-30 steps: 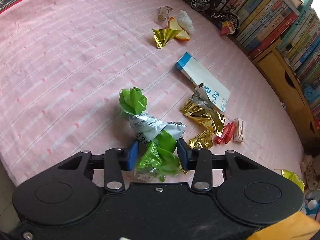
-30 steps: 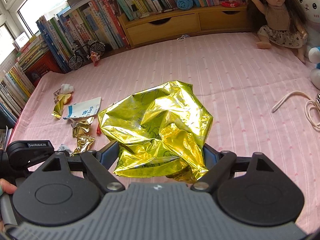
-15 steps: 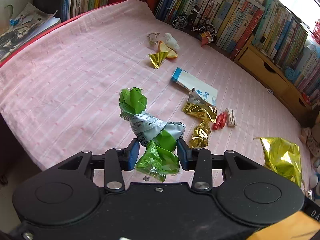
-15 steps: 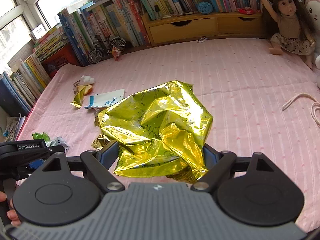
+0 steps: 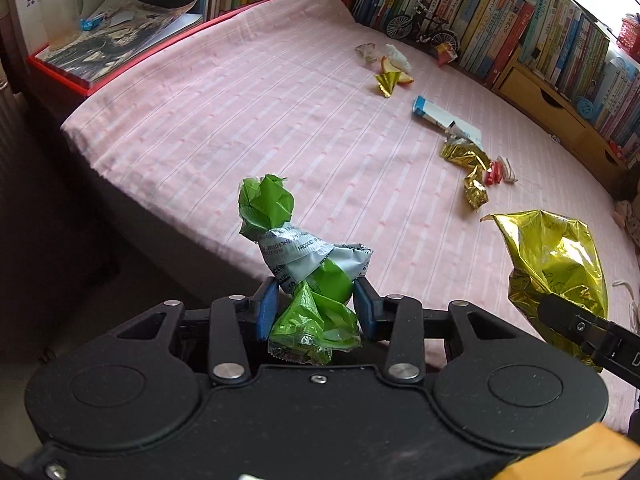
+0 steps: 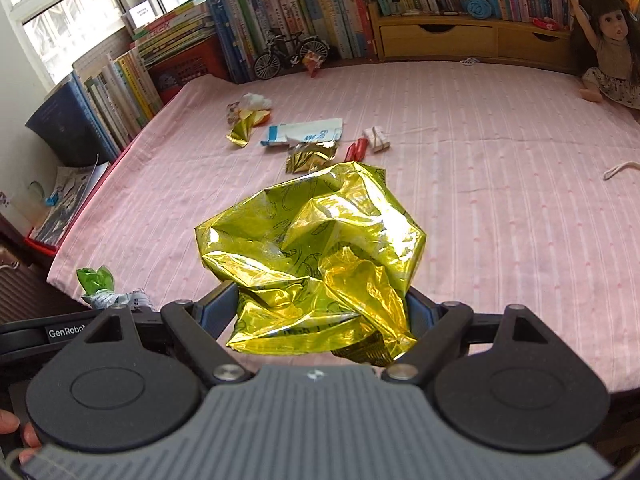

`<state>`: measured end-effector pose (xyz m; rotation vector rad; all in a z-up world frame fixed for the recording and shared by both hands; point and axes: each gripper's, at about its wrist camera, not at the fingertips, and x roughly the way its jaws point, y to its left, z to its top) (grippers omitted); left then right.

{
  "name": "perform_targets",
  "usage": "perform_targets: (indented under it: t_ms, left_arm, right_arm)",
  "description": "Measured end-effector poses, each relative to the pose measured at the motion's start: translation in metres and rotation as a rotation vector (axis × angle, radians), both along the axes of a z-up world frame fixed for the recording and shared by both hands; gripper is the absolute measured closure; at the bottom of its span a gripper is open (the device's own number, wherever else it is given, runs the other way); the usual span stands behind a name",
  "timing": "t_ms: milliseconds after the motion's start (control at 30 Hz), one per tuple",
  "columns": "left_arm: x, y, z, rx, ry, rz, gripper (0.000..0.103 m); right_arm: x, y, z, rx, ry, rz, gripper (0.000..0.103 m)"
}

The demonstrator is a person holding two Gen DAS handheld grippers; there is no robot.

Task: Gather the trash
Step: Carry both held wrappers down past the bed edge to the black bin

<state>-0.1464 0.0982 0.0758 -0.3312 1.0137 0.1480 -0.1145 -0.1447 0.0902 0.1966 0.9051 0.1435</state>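
While gripped, green wrapper [image 5: 308, 276] stands upright (twisted)

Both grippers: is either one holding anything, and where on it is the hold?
The left gripper is shut on the green wrapper, clamped low on its crumpled body. The right gripper is shut on the gold foil bag, pads at its lower sides.

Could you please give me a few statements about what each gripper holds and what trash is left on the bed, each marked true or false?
1. The left gripper is shut on a green wrapper. True.
2. The right gripper is empty. False: it holds a gold foil bag.
3. A blue and white packet lies on the pink bed. True.
4. The doll lies among the trash. False: it sits apart at the bed's far corner.
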Motion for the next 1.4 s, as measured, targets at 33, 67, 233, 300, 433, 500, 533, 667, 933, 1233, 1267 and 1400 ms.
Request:
perform_targets:
  t_ms: [33, 67, 233, 300, 433, 500, 533, 667, 933, 1233, 1267, 1400]
  left_arm:
    - [-0.008, 0.005, -0.003, -0.002, 0.006, 0.002, 0.065]
    - [-0.014, 0.01, -0.006, -0.006, 0.012, 0.003, 0.065]
    - [-0.042, 0.029, -0.021, -0.017, 0.052, 0.003, 0.065]
    - [-0.05, 0.035, -0.028, -0.019, 0.071, -0.001, 0.065]
    - [-0.066, 0.043, -0.044, -0.017, 0.113, -0.011, 0.065]
    - [-0.073, 0.047, -0.052, -0.016, 0.13, -0.013, 0.065]
    - [-0.076, 0.05, -0.056, -0.018, 0.139, -0.013, 0.065]
    - [-0.087, 0.058, -0.07, -0.022, 0.169, -0.016, 0.065]
    - [-0.093, 0.073, -0.093, -0.035, 0.21, -0.035, 0.065]
    - [-0.095, 0.082, -0.123, -0.051, 0.251, -0.074, 0.065]
    - [-0.094, 0.084, -0.128, -0.056, 0.258, -0.072, 0.064]
    - [-0.092, 0.087, -0.142, -0.062, 0.271, -0.081, 0.064]
  right_arm:
    - [-0.007, 0.007, -0.001, -0.007, 0.004, 0.009, 0.017]
    - [-0.013, 0.013, -0.002, -0.012, 0.007, 0.018, 0.017]
    - [-0.035, 0.037, -0.007, -0.03, 0.031, 0.052, 0.017]
    - [-0.041, 0.046, -0.01, -0.037, 0.045, 0.067, 0.017]
    - [-0.053, 0.065, -0.02, -0.056, 0.082, 0.106, 0.017]
    - [-0.057, 0.074, -0.027, -0.069, 0.102, 0.128, 0.017]
    - [-0.059, 0.078, -0.031, -0.075, 0.111, 0.138, 0.017]
    - [-0.068, 0.096, -0.046, -0.093, 0.145, 0.177, 0.017]
    - [-0.075, 0.122, -0.071, -0.138, 0.2, 0.224, 0.017]
    - [-0.084, 0.138, -0.095, -0.201, 0.24, 0.272, 0.018]
    - [-0.085, 0.14, -0.099, -0.207, 0.255, 0.281, 0.018]
    - [-0.088, 0.148, -0.118, -0.234, 0.294, 0.307, 0.018]
